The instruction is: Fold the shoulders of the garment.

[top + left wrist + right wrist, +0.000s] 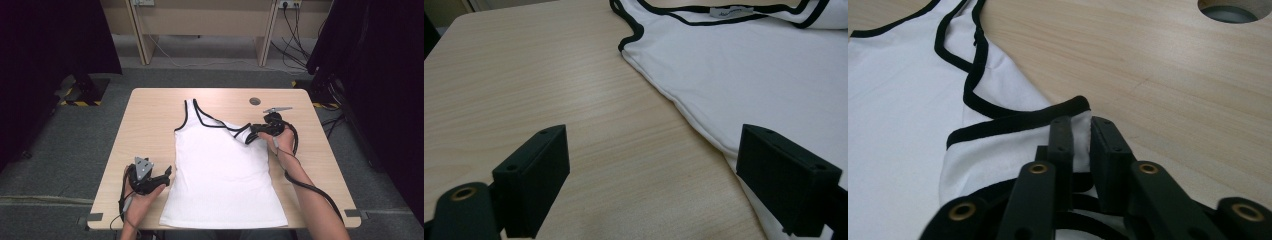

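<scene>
White tank top's (898, 100) strap pinched inside right tool (1082, 142)

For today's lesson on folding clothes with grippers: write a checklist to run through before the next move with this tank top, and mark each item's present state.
1. Right gripper shut on the tank top: ok, its jaws pinch the white cloth just below the black trim at the strap.
2. Left gripper ready to grasp: ok, jaws wide apart.
3. Left gripper holds the side edge: not ok, one jaw is over the cloth, nothing pinched.
4. Body of the top lies flat: ok in the high view.
5. Table free beside the top for folding: ok.
6. Grip catches both layers of cloth: cannot tell.
</scene>
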Demonstrator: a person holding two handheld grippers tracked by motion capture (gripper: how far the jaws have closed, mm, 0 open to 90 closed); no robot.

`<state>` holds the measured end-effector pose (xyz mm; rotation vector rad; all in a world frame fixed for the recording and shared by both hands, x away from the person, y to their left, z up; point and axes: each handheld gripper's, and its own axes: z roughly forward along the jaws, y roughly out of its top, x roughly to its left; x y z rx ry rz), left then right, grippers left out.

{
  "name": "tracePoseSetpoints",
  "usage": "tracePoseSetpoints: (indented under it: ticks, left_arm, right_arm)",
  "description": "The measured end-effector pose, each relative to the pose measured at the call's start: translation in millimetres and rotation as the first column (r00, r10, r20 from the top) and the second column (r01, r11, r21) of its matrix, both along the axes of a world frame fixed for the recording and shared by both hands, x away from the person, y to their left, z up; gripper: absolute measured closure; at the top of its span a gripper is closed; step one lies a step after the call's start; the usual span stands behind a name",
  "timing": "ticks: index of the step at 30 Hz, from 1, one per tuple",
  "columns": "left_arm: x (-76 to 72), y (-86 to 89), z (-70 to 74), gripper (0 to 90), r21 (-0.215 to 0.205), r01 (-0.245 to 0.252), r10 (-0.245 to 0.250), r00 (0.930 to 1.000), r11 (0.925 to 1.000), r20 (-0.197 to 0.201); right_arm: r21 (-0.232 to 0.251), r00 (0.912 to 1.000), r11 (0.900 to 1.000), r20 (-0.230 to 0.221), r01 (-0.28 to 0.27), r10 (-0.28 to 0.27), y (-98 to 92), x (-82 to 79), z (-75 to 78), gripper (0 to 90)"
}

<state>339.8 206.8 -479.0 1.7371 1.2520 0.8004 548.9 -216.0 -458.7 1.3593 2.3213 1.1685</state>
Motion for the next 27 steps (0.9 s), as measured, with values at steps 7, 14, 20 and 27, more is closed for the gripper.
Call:
tracePoseSetpoints:
  ticks: [7, 14, 20, 27]
  left_arm:
    - [0.0, -0.4, -0.1, 13.6, 0.003, 0.0, 0.0, 1.0, 1.0, 0.001]
    - [0.2, -0.6, -0.1, 13.6, 0.005, 0.001, -0.001, 1.0, 1.0, 0.0]
    - [0.0, -0.4, 0.0, 13.5, 0.002, 0.001, -0.001, 1.0, 1.0, -0.001]
    - [-0.1, -0.7, -0.2, 13.5, 0.001, 0.002, -0.002, 1.0, 1.0, 0.002]
  right_arm:
    - [0.041, 0.9985, 0.998, 0.036, -0.041, 0.04, 2.0, -7.0, 13.2, 88.9]
    - [0.083, 0.9892, 0.988, 0.082, -0.128, 0.121, 12.8, -19.6, 30.2, 89.3]
    - [0.114, 0.97, 0.965, 0.078, -0.238, 0.23, 28.5, -35.4, 35.2, 89.3]
    - [0.114, 0.9489, 0.942, 0.065, -0.315, 0.309, 39.9, -55.2, 29.2, 90.0]
